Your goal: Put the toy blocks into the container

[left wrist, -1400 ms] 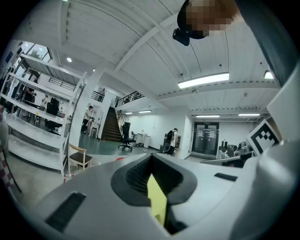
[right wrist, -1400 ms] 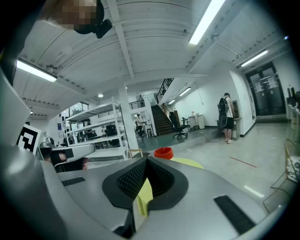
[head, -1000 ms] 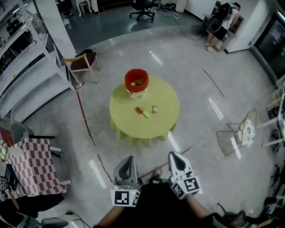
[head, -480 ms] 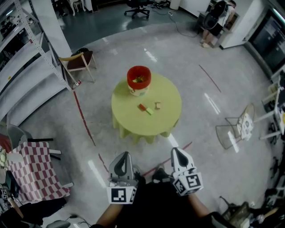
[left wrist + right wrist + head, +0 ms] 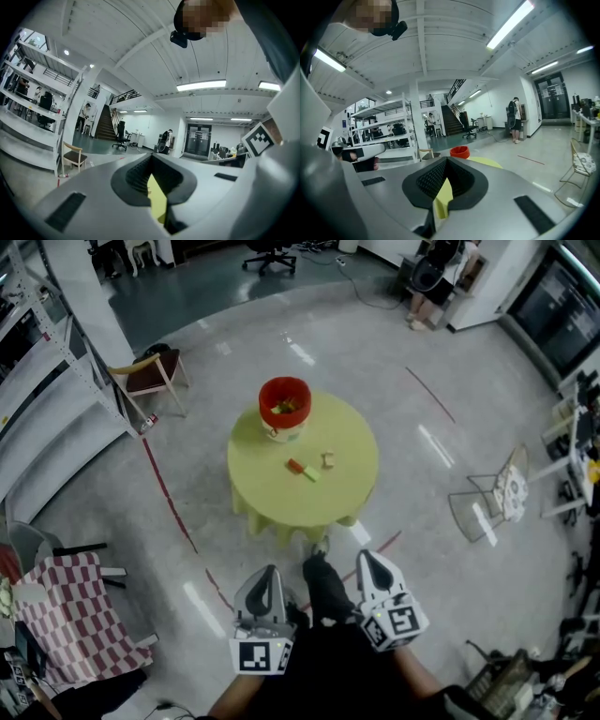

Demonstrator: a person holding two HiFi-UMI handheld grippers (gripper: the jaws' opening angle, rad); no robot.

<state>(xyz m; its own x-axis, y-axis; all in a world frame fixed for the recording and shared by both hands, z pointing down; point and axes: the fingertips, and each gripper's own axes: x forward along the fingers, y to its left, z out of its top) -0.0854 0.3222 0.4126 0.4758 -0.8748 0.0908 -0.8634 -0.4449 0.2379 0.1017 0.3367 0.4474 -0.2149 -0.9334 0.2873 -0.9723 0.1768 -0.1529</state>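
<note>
The red container (image 5: pixel 285 401) stands at the far edge of a round yellow-green table (image 5: pixel 267 488) and has several blocks inside. On the tabletop lie a red block (image 5: pixel 295 466), a green block (image 5: pixel 310 473) and a tan block (image 5: pixel 327 460). My left gripper (image 5: pixel 269 574) and right gripper (image 5: pixel 364 560) are held low over the floor, well short of the table, both shut and empty. The right gripper view shows the container (image 5: pixel 460 151) and the table (image 5: pixel 487 162) beyond its shut right gripper (image 5: pixel 445 165). A strip of the table (image 5: pixel 157 199) shows past the left gripper (image 5: pixel 150 161).
The person's leg and shoe (image 5: pixel 322 579) step forward between the grippers. A wooden chair (image 5: pixel 150 373) and white shelving (image 5: pixel 52 390) are at the left. A checkered cloth table (image 5: pixel 70 606) is at the lower left, a wire chair (image 5: pixel 492 502) at the right.
The view has shifted as the person walks toward the table; a leg now swings forward between the grippers. Both grippers stay shut and the blocks have not moved.
</note>
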